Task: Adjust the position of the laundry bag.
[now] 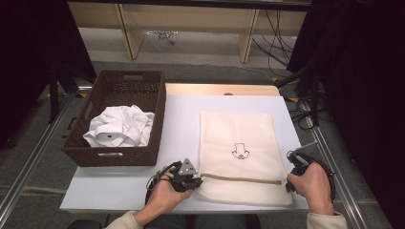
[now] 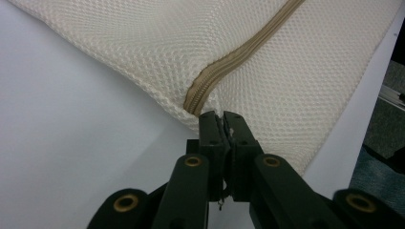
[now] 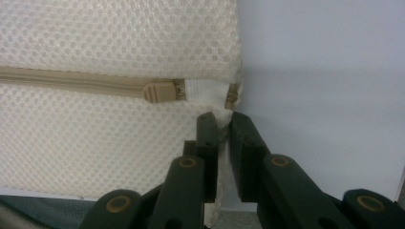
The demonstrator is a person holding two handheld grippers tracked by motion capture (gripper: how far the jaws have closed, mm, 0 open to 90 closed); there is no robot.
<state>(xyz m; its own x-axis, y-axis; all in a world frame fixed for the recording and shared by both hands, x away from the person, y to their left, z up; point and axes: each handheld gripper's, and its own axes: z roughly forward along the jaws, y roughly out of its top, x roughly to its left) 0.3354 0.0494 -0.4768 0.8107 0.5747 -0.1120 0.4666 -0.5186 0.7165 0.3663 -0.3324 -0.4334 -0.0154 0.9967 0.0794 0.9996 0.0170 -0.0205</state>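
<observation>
A cream mesh laundry bag [image 1: 241, 155] with a tan zipper [image 1: 241, 179] lies flat on the white counter [image 1: 179, 138], stretched between both claws. The left claw [image 2: 222, 117] pinches its zipper end; the right claw [image 3: 220, 119] grips the opposite edge just below the tan zipper slider [image 3: 160, 91].

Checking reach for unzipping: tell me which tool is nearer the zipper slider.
Right. The right tool pinches the mesh bag beside the slider; the left tool grips the zipper's opposite end.
</observation>
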